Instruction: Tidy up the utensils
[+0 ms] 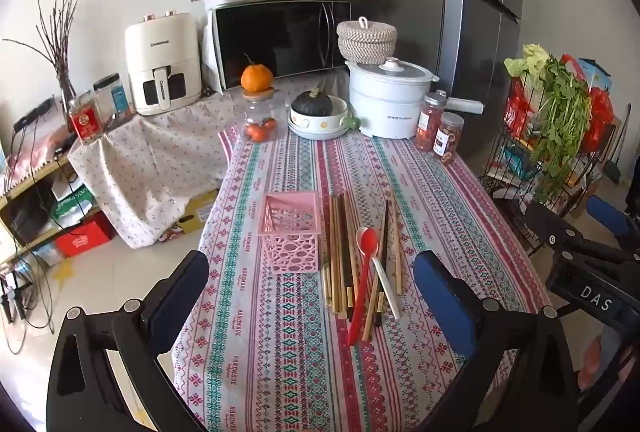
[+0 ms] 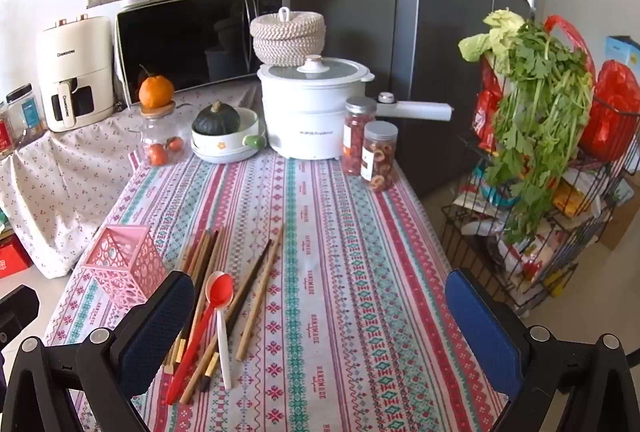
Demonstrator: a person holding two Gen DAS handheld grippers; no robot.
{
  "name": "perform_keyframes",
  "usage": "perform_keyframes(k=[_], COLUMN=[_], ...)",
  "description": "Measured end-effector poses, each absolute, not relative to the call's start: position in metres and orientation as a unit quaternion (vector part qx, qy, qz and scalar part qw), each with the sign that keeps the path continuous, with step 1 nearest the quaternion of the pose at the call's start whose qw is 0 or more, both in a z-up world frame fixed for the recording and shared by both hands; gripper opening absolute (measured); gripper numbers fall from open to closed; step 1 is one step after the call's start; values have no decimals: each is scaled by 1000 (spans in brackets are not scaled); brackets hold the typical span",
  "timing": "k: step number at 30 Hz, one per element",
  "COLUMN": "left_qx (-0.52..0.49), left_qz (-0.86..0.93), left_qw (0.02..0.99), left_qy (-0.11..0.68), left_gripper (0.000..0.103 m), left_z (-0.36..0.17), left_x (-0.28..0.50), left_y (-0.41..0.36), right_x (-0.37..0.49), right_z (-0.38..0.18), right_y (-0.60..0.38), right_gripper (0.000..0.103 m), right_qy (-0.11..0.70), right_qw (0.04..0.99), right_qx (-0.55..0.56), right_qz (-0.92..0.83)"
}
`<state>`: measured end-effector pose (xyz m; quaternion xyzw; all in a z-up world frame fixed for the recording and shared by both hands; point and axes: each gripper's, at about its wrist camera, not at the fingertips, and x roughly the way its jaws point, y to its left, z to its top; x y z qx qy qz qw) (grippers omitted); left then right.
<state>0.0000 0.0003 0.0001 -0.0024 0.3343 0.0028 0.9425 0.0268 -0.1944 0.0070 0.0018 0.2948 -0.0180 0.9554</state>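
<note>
A pink perforated holder (image 1: 294, 232) (image 2: 124, 264) stands upright on the patterned tablecloth (image 2: 360, 272). Just right of it lie several wooden chopsticks (image 1: 340, 252) (image 2: 260, 284). A red spoon (image 1: 362, 272) (image 2: 200, 328) and a white spoon (image 1: 386, 286) (image 2: 223, 344) rest across them. My left gripper (image 1: 312, 268) hovers open above the holder and the utensils, holding nothing. Further right over bare cloth, my right gripper (image 2: 322, 286) is open and empty too, its left finger beside the pile.
At the table's far end stand a white electric pot (image 2: 316, 112), two lidded jars (image 2: 376, 152), a bowl holding a dark squash (image 2: 224, 136) and a glass jar (image 2: 160, 140). A wire rack with leafy greens (image 2: 540, 152) stands past the right edge.
</note>
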Motion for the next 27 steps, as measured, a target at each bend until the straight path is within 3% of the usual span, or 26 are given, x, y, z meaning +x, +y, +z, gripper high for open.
perform_keyframes(k=[27], left_qx=[5], left_qz=[9], left_qw=[940], left_qy=[342], left_gripper=[103], left_z=[-7], left_x=[3], left_y=[1], right_x=[28], right_z=[4], right_y=[-191], right_gripper=[103], right_qy=[300], right_qw=[954], right_qx=[2], right_qz=[-13])
